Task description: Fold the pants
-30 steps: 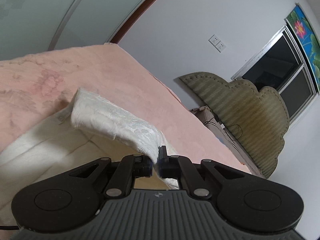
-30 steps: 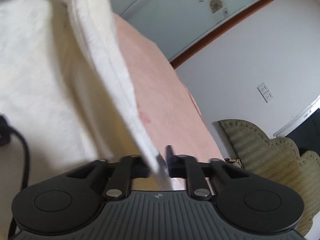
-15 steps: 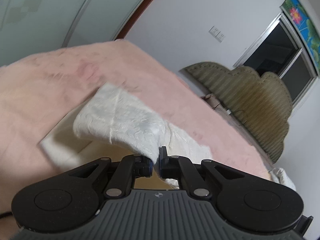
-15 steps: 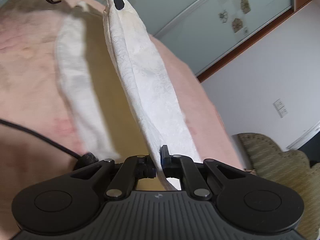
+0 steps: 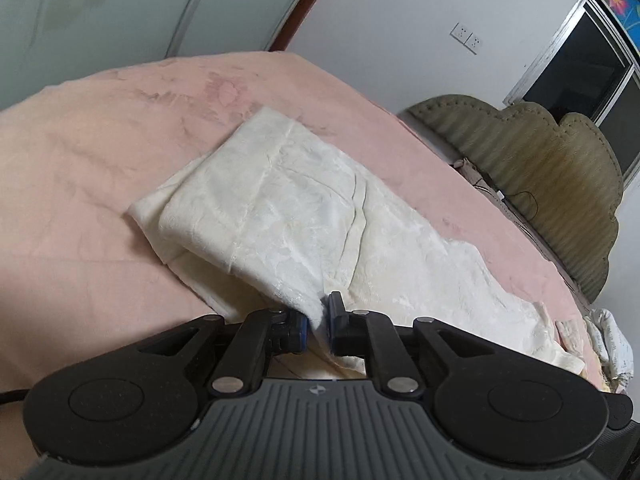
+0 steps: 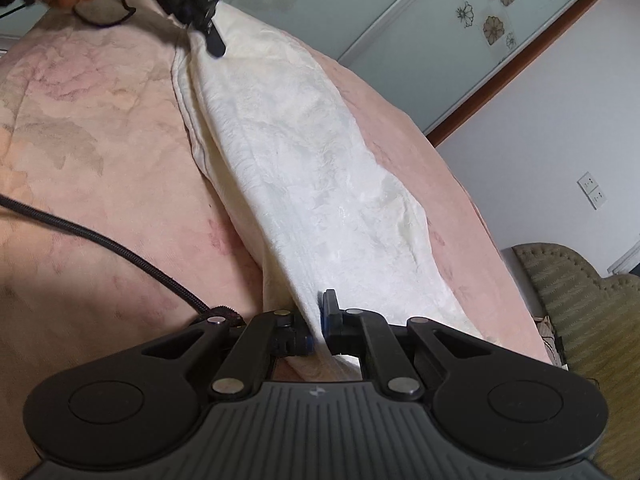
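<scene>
The cream-white pants (image 5: 304, 216) lie on a pink bed cover (image 5: 80, 168), folded over on themselves. My left gripper (image 5: 318, 322) is shut on an edge of the pants' top layer, low over the bed. My right gripper (image 6: 316, 328) is shut on the other end of the same pants (image 6: 312, 168). In the right wrist view the left gripper (image 6: 206, 36) shows at the top, held by a hand and pinching the far corner. The fabric stretches between the two grippers.
A black cable (image 6: 104, 240) runs across the pink cover (image 6: 80, 140) at the left. An olive padded headboard (image 5: 540, 176) stands at the right, with glass sliding doors (image 6: 400, 20) and a white wall behind. More cloth (image 5: 612, 344) lies at the bed's right edge.
Both grippers have carried the held edge over and down. The lifted top layer now lies spread on the lower layer instead of hanging in the air.
</scene>
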`<state>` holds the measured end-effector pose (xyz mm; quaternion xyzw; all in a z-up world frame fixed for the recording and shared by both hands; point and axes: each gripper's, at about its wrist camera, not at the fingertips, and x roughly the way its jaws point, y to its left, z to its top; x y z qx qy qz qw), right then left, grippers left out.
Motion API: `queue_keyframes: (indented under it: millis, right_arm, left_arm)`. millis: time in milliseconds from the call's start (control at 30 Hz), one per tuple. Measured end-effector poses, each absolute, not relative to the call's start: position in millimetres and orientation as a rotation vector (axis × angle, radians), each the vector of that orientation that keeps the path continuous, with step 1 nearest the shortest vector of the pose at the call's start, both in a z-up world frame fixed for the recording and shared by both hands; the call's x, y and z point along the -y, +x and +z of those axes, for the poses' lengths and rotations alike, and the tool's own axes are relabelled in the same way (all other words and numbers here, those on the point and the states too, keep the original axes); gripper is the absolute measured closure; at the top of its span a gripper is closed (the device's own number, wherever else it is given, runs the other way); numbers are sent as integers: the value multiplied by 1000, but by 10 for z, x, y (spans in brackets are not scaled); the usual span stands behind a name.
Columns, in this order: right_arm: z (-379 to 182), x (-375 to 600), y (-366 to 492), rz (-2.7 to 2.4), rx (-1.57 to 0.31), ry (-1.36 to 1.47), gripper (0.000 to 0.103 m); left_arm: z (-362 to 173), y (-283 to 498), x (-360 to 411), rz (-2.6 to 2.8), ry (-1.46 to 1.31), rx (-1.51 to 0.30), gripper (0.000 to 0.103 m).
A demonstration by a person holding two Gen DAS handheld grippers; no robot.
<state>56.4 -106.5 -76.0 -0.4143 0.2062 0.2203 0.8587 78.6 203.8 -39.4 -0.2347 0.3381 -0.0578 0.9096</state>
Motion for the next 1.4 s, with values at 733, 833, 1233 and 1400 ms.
queue_keyframes:
  millis: [733, 833, 1233, 1400]
  right_arm:
    - [-455, 3129, -344, -118, -626, 15, 86]
    - [-512, 3664, -618, -255, -581, 401, 60]
    - [-997, 4441, -796, -355, -235, 1075, 46]
    - [-1103, 4545, -821, -405, -191, 1096, 97]
  left_arm:
    - [125, 529, -623, -309, -48, -526, 55]
    - [-18, 605, -338, -380, -14, -538, 53]
    - [-212, 727, 16, -438, -67, -631, 48]
    - [-245, 813, 25, -432, -89, -669, 48]
